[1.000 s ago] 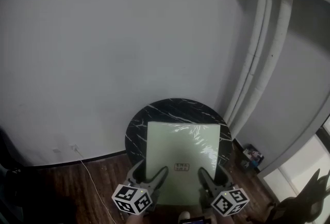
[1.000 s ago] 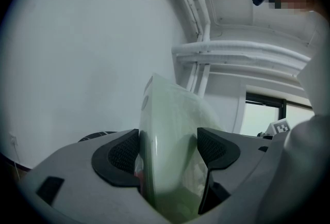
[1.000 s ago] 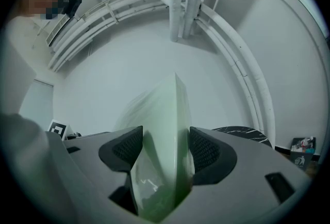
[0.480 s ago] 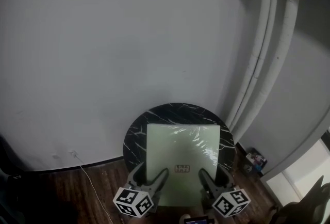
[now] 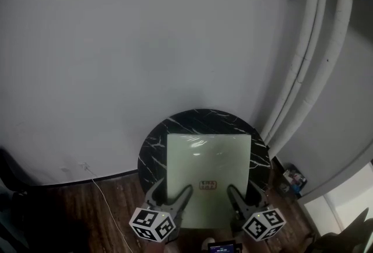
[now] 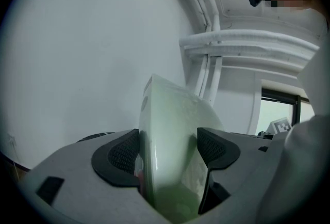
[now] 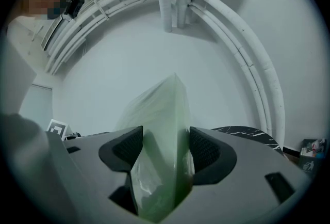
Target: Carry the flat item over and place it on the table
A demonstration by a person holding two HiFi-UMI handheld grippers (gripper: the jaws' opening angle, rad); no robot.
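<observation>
A flat pale green square panel (image 5: 208, 175) wrapped in clear film is held level over a round black marble table (image 5: 201, 122). My left gripper (image 5: 175, 198) is shut on its near left edge and my right gripper (image 5: 235, 197) is shut on its near right edge. In the left gripper view the panel (image 6: 170, 140) stands edge-on between the pads (image 6: 121, 153). The right gripper view shows the panel (image 7: 162, 135) clamped the same way, with the table (image 7: 247, 132) at the right. Whether the panel rests on the table cannot be told.
A white wall (image 5: 128, 48) rises right behind the table. White pipes (image 5: 303, 59) run down at the right. A thin white cable (image 5: 102, 199) trails over the dark wood floor (image 5: 76, 220). A small colourful packet (image 5: 293, 178) lies on the floor at the right.
The view has shifted slightly; the panel and table sit a little lower and closer in the frame. Both grippers keep their hold on the panel's near edge.
</observation>
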